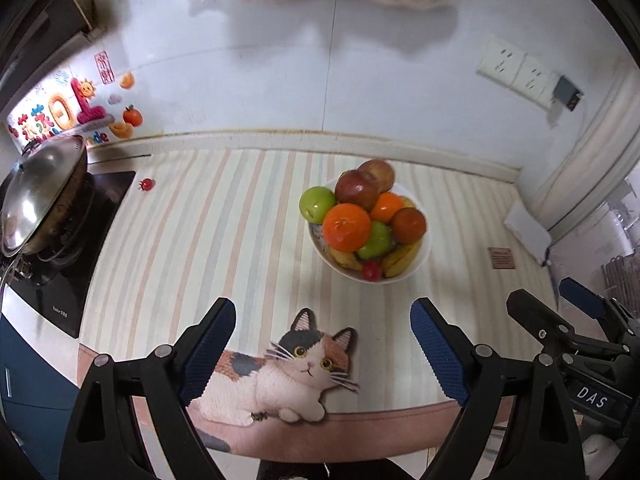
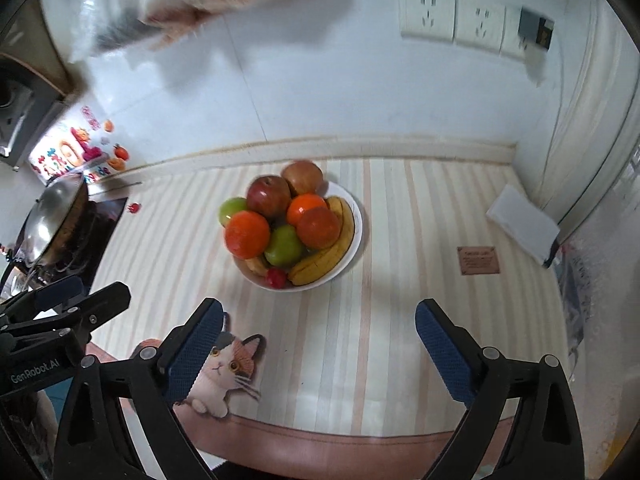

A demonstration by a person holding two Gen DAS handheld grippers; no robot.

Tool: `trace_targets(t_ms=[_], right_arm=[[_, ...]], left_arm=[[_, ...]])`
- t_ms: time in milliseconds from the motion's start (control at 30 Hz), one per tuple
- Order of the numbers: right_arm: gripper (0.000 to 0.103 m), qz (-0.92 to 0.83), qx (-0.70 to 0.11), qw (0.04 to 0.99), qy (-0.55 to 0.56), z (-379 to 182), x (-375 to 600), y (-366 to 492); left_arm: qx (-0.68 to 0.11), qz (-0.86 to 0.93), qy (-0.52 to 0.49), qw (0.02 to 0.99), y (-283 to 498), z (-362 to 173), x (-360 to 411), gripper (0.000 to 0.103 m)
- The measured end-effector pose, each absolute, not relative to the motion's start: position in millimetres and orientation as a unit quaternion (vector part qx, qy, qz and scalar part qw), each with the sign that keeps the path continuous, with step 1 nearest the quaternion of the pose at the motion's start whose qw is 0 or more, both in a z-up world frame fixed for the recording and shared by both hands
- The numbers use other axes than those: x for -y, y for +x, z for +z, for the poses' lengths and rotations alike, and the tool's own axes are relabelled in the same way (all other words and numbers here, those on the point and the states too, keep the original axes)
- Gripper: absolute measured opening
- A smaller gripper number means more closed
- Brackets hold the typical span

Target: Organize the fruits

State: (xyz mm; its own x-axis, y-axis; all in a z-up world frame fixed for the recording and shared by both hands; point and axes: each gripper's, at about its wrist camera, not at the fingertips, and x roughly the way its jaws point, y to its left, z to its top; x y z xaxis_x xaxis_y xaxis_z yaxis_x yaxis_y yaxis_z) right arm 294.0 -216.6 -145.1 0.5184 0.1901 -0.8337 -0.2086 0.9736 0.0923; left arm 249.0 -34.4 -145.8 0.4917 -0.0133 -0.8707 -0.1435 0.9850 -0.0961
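Observation:
A white bowl (image 1: 421,265) stands on the striped mat and is piled with fruit: two red apples (image 1: 357,190), green apples (image 1: 317,204), oranges (image 1: 347,227), bananas (image 1: 402,258) and a small red fruit (image 1: 371,271). The bowl also shows in the right wrist view (image 2: 357,232). My left gripper (image 1: 322,320) is open and empty, short of the bowl and above the cat picture. My right gripper (image 2: 320,320) is open and empty, in front of the bowl. The right gripper's fingers (image 1: 532,308) show at the left view's right edge.
A wok with a steel lid (image 1: 40,196) sits on the black stove at the left. A small red item (image 1: 146,184) lies on the mat near the stove. A brown card (image 2: 478,260) and a white box (image 2: 522,226) lie at the right. Wall sockets (image 2: 452,16) are behind.

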Motion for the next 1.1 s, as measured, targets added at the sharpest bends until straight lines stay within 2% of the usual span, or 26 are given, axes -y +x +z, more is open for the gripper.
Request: trace_targets(t_ms=[633,1100], right_arm=[[0.101,0.083,-0.372,0.925,-0.001,-30,210,101],[0.102,0.092,-0.345,0.934,0.015,13,223,-4]], left_arm=[[-0.408,0.016,-0.036,0.912,99,-57,19,0.090],[-0.381,0.012,-0.033,0.924,20,-23,24,0.090]])
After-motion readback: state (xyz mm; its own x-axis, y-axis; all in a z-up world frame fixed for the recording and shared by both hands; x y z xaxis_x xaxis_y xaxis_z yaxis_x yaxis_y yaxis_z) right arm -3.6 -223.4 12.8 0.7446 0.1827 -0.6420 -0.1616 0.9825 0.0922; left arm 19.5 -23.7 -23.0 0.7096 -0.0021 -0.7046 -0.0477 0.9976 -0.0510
